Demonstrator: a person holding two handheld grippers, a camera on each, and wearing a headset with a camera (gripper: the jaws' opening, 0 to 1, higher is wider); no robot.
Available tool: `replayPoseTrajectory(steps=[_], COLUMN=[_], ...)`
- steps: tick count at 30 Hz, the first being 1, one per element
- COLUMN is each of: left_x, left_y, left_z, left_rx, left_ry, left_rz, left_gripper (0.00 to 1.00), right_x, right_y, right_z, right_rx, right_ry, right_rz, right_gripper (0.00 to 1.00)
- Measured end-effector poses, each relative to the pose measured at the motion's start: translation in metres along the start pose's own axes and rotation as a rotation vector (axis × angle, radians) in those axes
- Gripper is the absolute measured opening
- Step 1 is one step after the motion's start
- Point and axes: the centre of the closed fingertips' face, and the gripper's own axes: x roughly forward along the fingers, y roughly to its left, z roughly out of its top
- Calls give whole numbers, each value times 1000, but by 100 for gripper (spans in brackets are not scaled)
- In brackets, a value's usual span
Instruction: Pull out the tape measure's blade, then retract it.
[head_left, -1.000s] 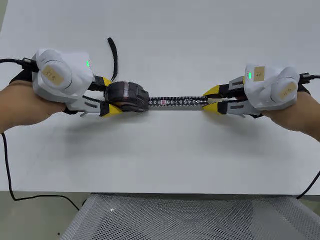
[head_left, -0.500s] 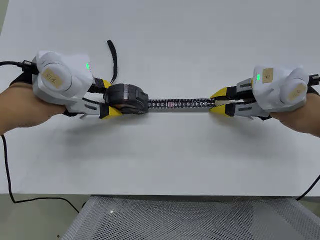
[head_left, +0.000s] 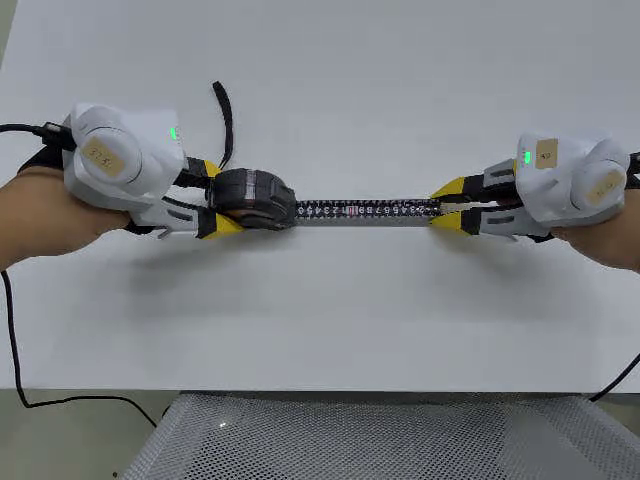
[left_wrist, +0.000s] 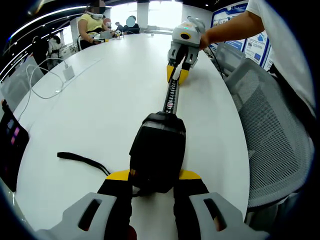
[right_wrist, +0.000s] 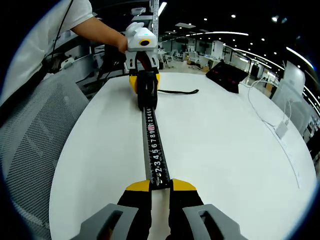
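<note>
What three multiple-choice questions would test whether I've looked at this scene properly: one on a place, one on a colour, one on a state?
1. Where is the tape measure?
A) lying loose by itself
B) clamped in the left tongs
C) hanging from a hook

2. What colour are the tongs' tips?
A) red
B) blue
C) yellow

3. What state is the blade in?
A) pulled out, its end pinched by the right tongs
B) fully wound in
C) snapped in two

Answers:
1 B: the left gripper view shows it squeezed between those tongs.
2 C: the tips of both tongs show yellow in the head view.
3 A: the numbered blade runs from the tape measure across to the right tongs.
</note>
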Motion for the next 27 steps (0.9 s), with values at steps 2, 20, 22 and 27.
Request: replayPoseTrajectory(steps=[2, 20, 22, 27], left_x=[0, 0, 0, 0], left_y=[0, 0, 0, -1], left_z=[0, 0, 0, 0], left_rx=[1, -2, 0, -1], left_ry=[1, 0, 1, 2], left_rz=[0, 0, 0, 1], left_gripper=[27, 27, 27, 27], right_x=[-2, -15, -16, -22], right_y=[0, -2, -1, -3], right_z=[-2, -15, -17, -23], right_rx=[-1, -1, -2, -1], right_ry=[4, 36, 40, 52], right_rz=[-2, -15, -14, -21], right_gripper=[8, 8, 8, 8])
